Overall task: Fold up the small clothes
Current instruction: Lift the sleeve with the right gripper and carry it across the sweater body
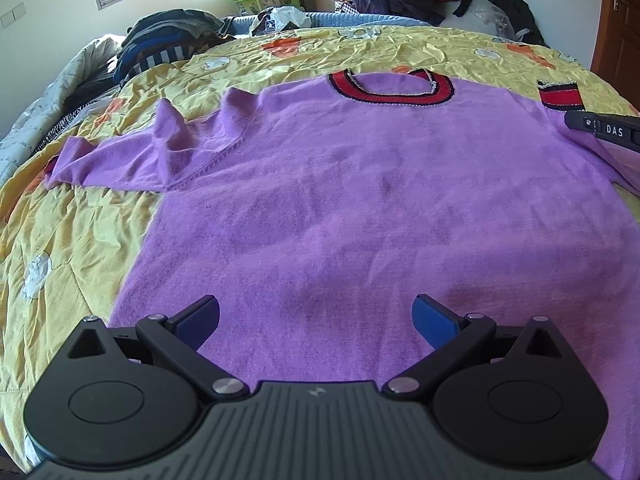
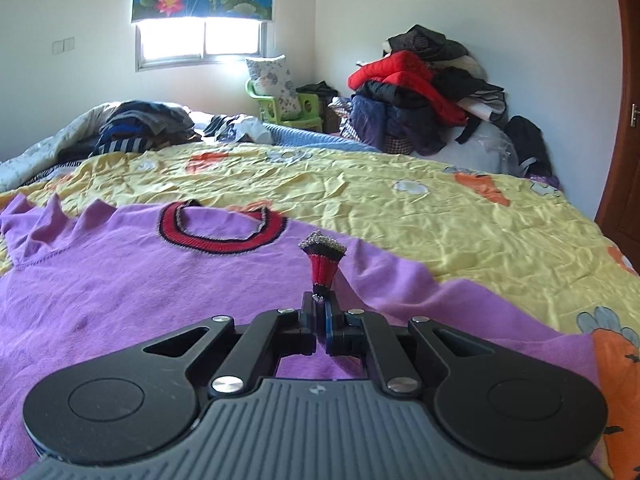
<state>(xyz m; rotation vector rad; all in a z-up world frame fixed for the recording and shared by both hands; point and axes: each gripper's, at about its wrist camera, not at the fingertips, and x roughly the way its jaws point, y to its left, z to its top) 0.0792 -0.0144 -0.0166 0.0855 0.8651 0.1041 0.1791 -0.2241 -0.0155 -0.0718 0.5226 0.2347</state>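
A small purple sweater (image 1: 340, 184) with a red and dark striped collar (image 1: 390, 90) lies flat on the yellow bedspread (image 1: 72, 232); it also shows in the right wrist view (image 2: 120, 300). My left gripper (image 1: 316, 320) is open and empty, just above the sweater's lower hem. My right gripper (image 2: 320, 318) is shut on the red striped cuff (image 2: 325, 268) of the sweater's right sleeve, which sticks up from the jaws. That cuff (image 1: 559, 96) and the right gripper's finger (image 1: 604, 128) show at the right edge of the left wrist view. The left sleeve (image 1: 120, 156) lies spread out to the left.
A pile of dark folded clothes (image 1: 160, 44) lies at the bed's far left. A heap of jackets (image 2: 420, 92) stands at the far right corner. A green chair (image 2: 288, 108) with a pillow stands below the window. A wooden door (image 2: 624, 140) is at the right.
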